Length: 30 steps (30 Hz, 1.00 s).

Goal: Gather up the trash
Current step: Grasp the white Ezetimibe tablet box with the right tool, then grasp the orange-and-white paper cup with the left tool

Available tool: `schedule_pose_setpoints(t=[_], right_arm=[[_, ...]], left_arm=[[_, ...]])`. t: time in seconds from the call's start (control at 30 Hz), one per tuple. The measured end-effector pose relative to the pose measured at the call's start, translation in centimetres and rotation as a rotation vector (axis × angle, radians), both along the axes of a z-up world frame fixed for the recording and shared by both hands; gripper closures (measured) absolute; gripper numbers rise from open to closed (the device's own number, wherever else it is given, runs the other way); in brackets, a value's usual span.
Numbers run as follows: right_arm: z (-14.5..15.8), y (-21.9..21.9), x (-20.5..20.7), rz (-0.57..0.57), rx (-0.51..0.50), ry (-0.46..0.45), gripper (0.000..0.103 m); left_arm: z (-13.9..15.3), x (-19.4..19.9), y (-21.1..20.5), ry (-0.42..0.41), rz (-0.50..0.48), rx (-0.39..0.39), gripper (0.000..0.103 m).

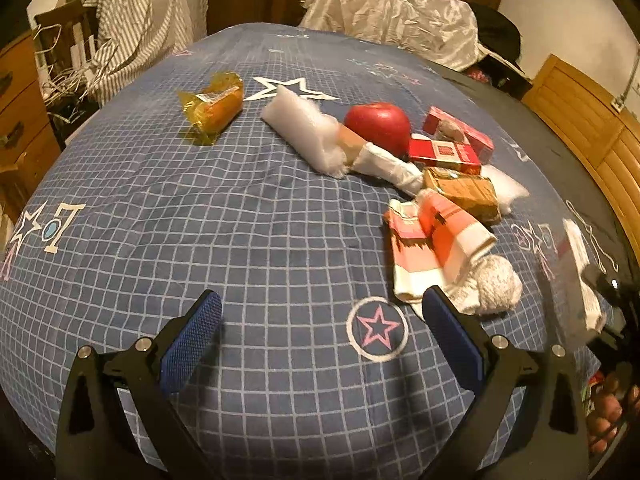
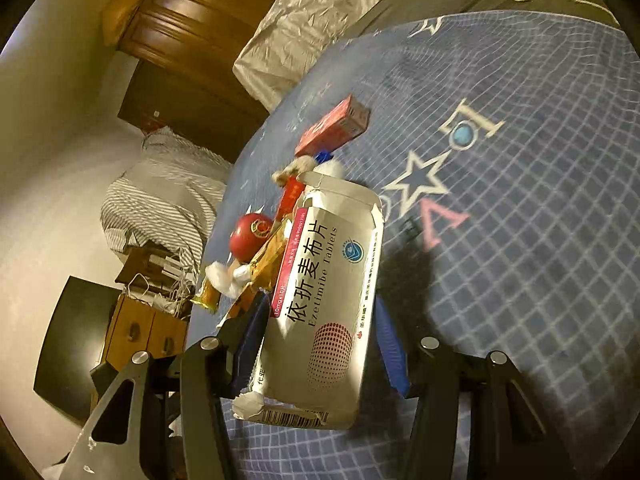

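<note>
**R gripper clamps tablet box; L gripper open over the bed**

R gripper [image 2: 320,344]: blue pads on both sides of a white medicine carton [image 2: 324,300], torn flaps at each end, printed "Ezetimibe Tablets". Jaws at mid width, pressed on the box; it's held off the blue grid bedspread [image 2: 520,240], view strongly rolled.

L gripper [image 1: 322,312]: jaws wide apart, nothing btwn them, hovering above the bedspread w/ a pink-star circle print just beyond the tips.

Just past L's right finger: folded pink/white socks [image 1: 436,252] and a grey sock ball [image 1: 496,284], touching. Next back: brown wrapped snack pack [image 1: 464,192], then two red boxes [image 1: 452,148] stacked askew. Beside those a red apple [image 1: 378,122], w/ a white padding roll around a cardboard tube [image 1: 316,136] leaning at its front. Further left, apart from the pile, a yellow-wrapped orange snack [image 1: 214,110].

Far edge: crumpled silver-white plastic bag [image 1: 392,12] at the bed's end; striped grey cloth [image 1: 132,20] over furniture at far left.
</note>
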State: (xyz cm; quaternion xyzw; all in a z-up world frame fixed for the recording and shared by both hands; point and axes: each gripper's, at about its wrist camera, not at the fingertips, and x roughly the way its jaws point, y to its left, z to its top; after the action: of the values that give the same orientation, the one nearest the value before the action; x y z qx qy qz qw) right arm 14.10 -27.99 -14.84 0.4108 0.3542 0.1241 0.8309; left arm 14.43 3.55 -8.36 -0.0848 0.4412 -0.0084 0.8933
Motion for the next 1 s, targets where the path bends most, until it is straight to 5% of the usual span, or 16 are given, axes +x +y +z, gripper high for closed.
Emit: schedule_pose_setpoints(t=[0.13, 0.47, 0.53, 0.67, 0.77, 0.8, 0.83, 1.0], right_arm=[[-0.2, -1.0, -0.7, 0.005, -0.006, -0.007, 0.049], [-0.4, -1.0, -1.2, 0.045, -0.039, -0.03, 0.049], [-0.4, -1.1, -1.4, 0.049, -0.045, -0.032, 0.049], [-0.8, -1.2, -1.6, 0.054, -0.05, -0.032, 0.049], [-1.0, -1.2, -1.6, 0.059, -0.054, -0.034, 0.049], [-1.0, -1.1, -1.6, 0.062, -0.055, -0.036, 0.049], [-1.0, -1.0, -1.6, 0.065, -0.056, -0.036, 0.049], [-0.1, 0.2, -1.8, 0.089, -0.108, -0.067, 0.049]], left_arm=[[0.2, 0.3, -0.2, -0.008, -0.003, 0.003, 0.006], [1.6, 2.1, -6.6, -0.053, -0.214, 0.046, 0.006], [1.2, 3.1, -7.6, -0.059, -0.242, 0.072, 0.014], [-1.1, 5.5, -8.1, 0.007, -0.26, 0.099, 0.052], [-1.7, 5.6, -7.4, 0.007, -0.264, 0.066, 0.059], [-1.6, 5.5, -7.2, 0.007, -0.27, 0.043, 0.081], [-1.5, 5.4, -6.9, 0.02, -0.286, -0.007, 0.09], [-0.6, 4.2, -5.8, -0.003, -0.256, -0.049, 0.091]])
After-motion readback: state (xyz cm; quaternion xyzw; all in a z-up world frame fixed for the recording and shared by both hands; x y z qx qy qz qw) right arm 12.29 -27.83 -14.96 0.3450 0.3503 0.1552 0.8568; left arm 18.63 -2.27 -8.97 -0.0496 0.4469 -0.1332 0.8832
